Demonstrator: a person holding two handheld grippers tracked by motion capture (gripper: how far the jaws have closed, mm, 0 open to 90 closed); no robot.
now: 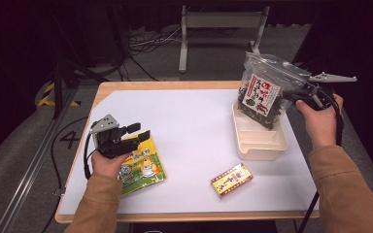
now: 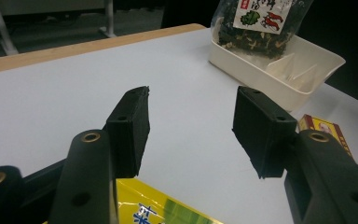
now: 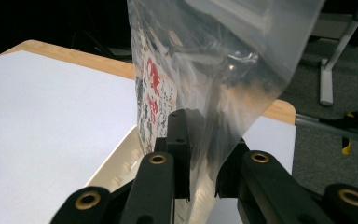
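Care now: right tongs [image 1: 302, 94], pinching the seaweed bag [image 1: 263, 91] upper right, should lower it fully into the tray [image 1: 262, 141] before letting go, left tongs [image 1: 138, 131] idling spread.

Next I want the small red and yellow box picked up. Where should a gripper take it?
Grip the box across its short width, from straight above: it lies flat on the table, long sides free, nothing close beside it.

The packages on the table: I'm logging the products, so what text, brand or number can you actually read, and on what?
Clear bag held by the right gripper: white label with red and black characters, too blurred to read.
Yellow-green pouch by the left gripper: print too small to read.
Small red-yellow box: characters unreadable.
Floor left of the table: "4".
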